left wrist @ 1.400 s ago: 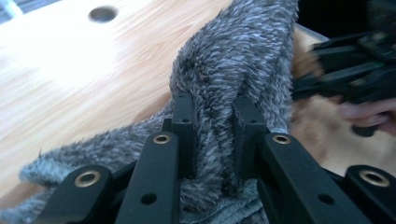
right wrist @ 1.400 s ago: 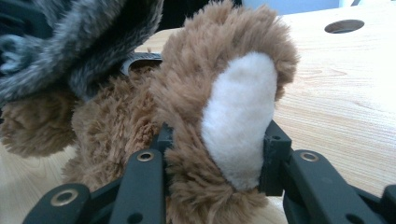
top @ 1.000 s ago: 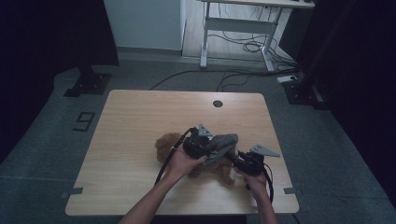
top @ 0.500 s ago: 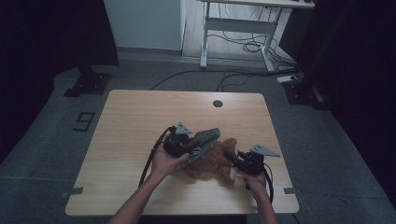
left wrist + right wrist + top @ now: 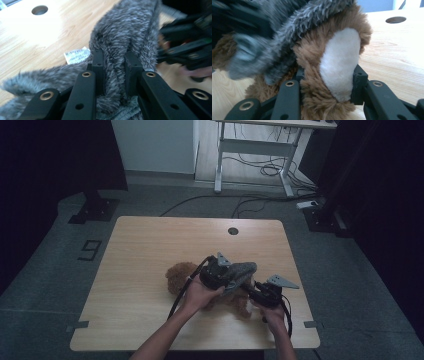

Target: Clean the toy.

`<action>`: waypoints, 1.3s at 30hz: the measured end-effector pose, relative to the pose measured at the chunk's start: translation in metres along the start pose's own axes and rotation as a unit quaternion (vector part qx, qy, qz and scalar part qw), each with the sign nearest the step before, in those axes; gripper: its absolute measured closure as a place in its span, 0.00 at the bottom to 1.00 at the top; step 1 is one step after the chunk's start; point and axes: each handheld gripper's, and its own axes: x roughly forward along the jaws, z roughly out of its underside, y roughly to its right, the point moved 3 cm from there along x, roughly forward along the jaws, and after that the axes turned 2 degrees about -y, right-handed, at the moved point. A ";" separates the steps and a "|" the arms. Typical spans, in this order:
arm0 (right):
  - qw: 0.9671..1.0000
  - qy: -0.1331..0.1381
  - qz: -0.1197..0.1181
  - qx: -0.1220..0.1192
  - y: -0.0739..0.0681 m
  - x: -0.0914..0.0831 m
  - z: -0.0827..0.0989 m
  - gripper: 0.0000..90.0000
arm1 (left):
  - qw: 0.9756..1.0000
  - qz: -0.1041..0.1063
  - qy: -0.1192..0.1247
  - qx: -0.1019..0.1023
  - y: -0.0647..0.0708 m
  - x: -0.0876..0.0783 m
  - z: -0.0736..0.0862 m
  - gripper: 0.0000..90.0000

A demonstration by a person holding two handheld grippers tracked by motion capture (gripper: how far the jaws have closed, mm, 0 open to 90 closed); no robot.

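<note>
Table (image 5: pixel 150 270): a pale wooden top with a round cable hole (image 5: pixel 233 230) near its far edge, standing on a grey floor.

Brown soft toy (image 5: pixel 181 274): lies on the near right part of the table, between the two hands; its curly body shows to the left of the left hand, and more brown fur shows under the grey cloth (image 5: pixel 242 270).

Grey cloth: a furry grey piece (a garment, by the look of it) draped over the toy's top, reaching from the left gripper (image 5: pixel 216 272) toward the right gripper (image 5: pixel 264 294). In the left gripper view a white label (image 5: pixel 76 55) sticks out from its edge over the table.

Left gripper: held in the person's left hand (image 5: pixel 199 295), just above the toy. In its own view the two black jaws are clamped on a fold of the grey cloth (image 5: pixel 117 50), fur bulging between the pads.

Right gripper: held in the right hand (image 5: pixel 274 312), low at the toy's right end. In its own view the jaws pinch a brown limb of the toy (image 5: pixel 329 75) with a cream patch (image 5: pixel 339 67), pads pressed to both sides.

Cable (image 5: pixel 182 292): trails from the left gripper back along the forearm.
</note>
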 end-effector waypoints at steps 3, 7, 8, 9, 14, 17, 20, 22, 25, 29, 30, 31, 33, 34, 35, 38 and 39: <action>1.000 0.000 -0.002 0.000 0.002 -0.002 0.000 0.69 | 1.000 0.006 0.005 -0.010 -0.004 -0.001 0.003 0.82; 1.000 0.000 -0.003 0.005 0.002 -0.002 0.000 0.69 | 1.000 -0.007 0.006 -0.013 -0.014 -0.010 0.011 0.82; 1.000 -0.001 -0.003 0.005 0.003 -0.002 0.000 0.69 | 1.000 -0.012 0.006 -0.015 -0.017 -0.013 0.013 0.82; 1.000 -0.001 -0.004 0.006 0.003 -0.002 0.000 0.69 | 1.000 -0.017 0.006 -0.017 -0.021 -0.017 0.016 0.82; 1.000 -0.001 -0.009 0.006 0.005 -0.002 0.001 0.69 | 0.999 -0.029 0.020 -0.034 -0.041 -0.038 0.035 0.82; 1.000 -0.003 -0.009 0.005 0.005 -0.002 0.001 0.69 | 0.998 -0.043 0.030 -0.041 -0.050 -0.051 0.041 0.82; 1.000 -0.002 -0.007 0.006 0.005 -0.002 0.001 0.68 | 0.997 -0.049 0.032 -0.051 -0.058 -0.058 0.046 0.82; 1.000 -0.002 -0.006 0.007 0.005 -0.003 0.001 0.68 | 0.996 -0.053 0.032 -0.064 -0.069 -0.066 0.055 0.82; 1.000 -0.002 -0.006 0.009 0.006 -0.002 0.001 0.68 | 0.995 -0.057 0.035 -0.077 -0.079 -0.073 0.066 0.82; 1.000 -0.002 -0.003 0.009 0.006 -0.002 0.002 0.68 | 0.993 -0.057 0.041 -0.093 -0.088 -0.080 0.075 0.82; 1.000 -0.002 -0.002 0.010 0.006 -0.002 0.002 0.68 | 0.993 -0.060 0.042 -0.093 -0.090 -0.082 0.076 0.82; 1.000 -0.002 -0.002 0.010 0.006 -0.002 0.002 0.68 | 0.993 -0.065 0.043 -0.093 -0.091 -0.085 0.076 0.82; 1.000 -0.002 0.000 0.010 0.007 -0.002 0.001 0.68 | 0.992 -0.070 0.046 -0.095 -0.094 -0.090 0.076 0.82; 1.000 -0.002 0.000 0.011 0.007 -0.003 0.001 0.68 | 0.992 -0.073 0.047 -0.096 -0.096 -0.092 0.075 0.82; 1.000 -0.001 0.000 0.013 0.008 -0.003 0.001 0.68 | 0.991 -0.075 0.048 -0.097 -0.098 -0.093 0.074 0.82; 1.000 0.001 0.000 0.016 0.009 -0.002 0.001 0.68 | 0.991 -0.078 0.049 -0.097 -0.101 -0.096 0.067 0.81; 1.000 0.002 -0.001 0.016 0.008 -0.002 0.001 0.68 | 0.991 -0.078 0.051 -0.095 -0.102 -0.096 0.063 0.81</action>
